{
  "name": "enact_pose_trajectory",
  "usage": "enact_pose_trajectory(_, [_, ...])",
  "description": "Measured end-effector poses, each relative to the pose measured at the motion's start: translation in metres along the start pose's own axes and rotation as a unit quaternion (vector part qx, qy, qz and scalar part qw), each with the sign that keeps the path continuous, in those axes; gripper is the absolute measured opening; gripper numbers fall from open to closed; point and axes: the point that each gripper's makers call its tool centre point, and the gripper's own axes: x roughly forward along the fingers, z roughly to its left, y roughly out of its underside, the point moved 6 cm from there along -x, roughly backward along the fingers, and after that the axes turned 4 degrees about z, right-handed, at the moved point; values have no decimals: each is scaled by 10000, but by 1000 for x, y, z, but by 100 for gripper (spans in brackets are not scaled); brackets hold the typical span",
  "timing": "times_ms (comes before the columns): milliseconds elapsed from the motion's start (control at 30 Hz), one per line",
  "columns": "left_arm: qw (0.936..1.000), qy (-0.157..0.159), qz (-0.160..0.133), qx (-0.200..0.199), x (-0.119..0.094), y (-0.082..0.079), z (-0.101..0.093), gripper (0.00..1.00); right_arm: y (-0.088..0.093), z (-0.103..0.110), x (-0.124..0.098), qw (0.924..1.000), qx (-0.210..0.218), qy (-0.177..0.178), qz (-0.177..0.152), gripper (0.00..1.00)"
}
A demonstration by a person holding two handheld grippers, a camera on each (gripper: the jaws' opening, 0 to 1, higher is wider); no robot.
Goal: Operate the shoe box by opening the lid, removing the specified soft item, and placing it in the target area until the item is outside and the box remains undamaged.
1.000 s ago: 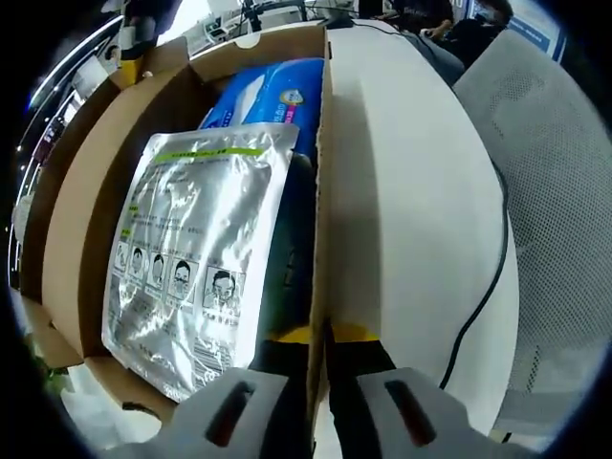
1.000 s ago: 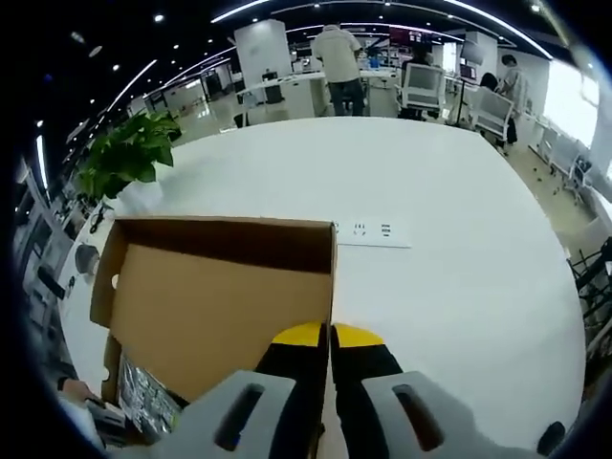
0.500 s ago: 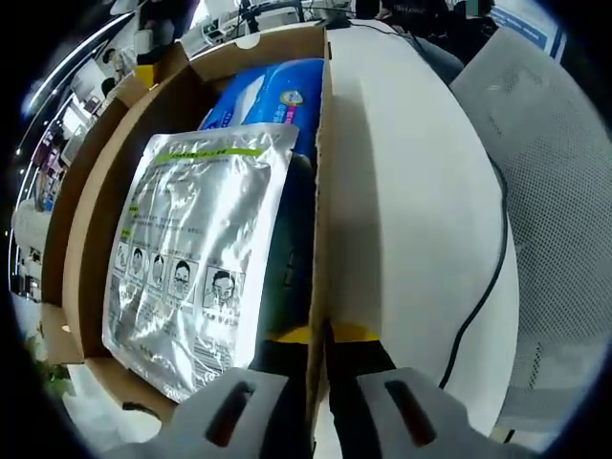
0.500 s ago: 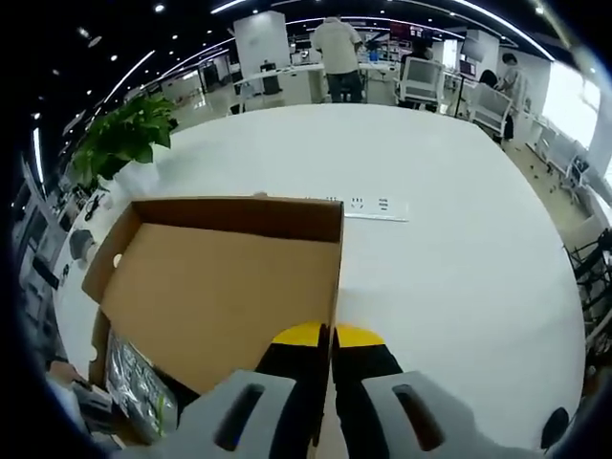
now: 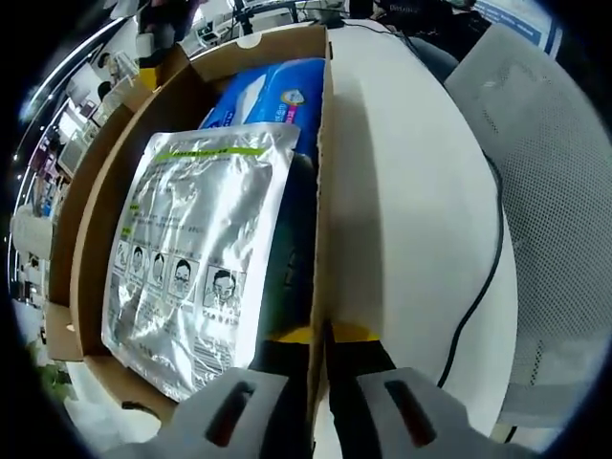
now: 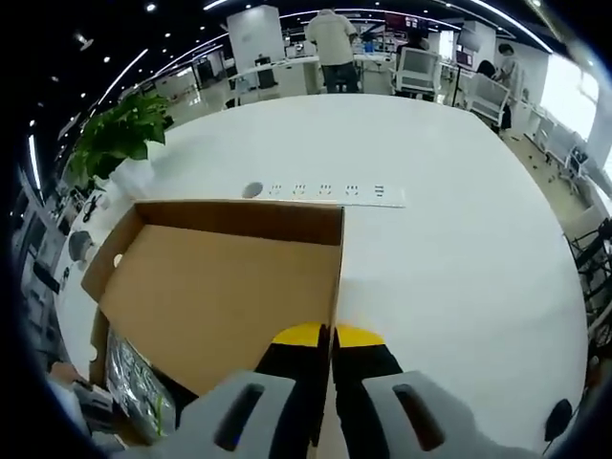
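The cardboard shoe box [image 5: 86, 191] stands open in the left gripper view. A silver foil pouch [image 5: 191, 258] printed with mask pictograms lies on top inside it, over a blue soft package [image 5: 258, 96]. My left gripper [image 5: 320, 335] is shut on the box's right side wall [image 5: 322, 143]. In the right gripper view, my right gripper [image 6: 332, 337] is shut on the edge of the brown lid [image 6: 220, 287], which is swung open with its inner face showing. A corner of the silver pouch [image 6: 134, 382] shows below the lid at lower left.
The box rests on a white table [image 6: 459, 249]. A white power strip [image 6: 330, 194] lies just beyond the lid, with a green plant [image 6: 120, 139] at far left. Beside the table stands a grey mesh chair [image 5: 555, 191], with a black cable [image 5: 488, 268] at the table's edge.
The lid has tipped further back, so the power strip now shows above its far edge. The left gripper has kept its hold on the box wall.
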Motion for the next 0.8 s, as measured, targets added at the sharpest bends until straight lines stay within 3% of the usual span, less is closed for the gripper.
enact_pose_trajectory(167, [10000,-3,1,-13,0,0,0,1,4,-1,2,9997,-187,-52,-137,0])
enact_pose_trajectory(500, [10000,-4,0,-42,0,0,1,1,19,1,-3,9999,-44,-132,36,1])
enact_pose_trajectory(567, [10000,-10,-2,-36,0,0,1,1,22,3,-7,9998,8,-206,12,4])
enact_pose_trajectory(633, [10000,-5,-2,-37,0,-1,2,1,26,10,-13,9986,149,-508,19,11])
enact_pose_trajectory(800, [10000,-4,-14,-17,0,-1,3,1,29,11,-29,9982,41,-590,-73,15])
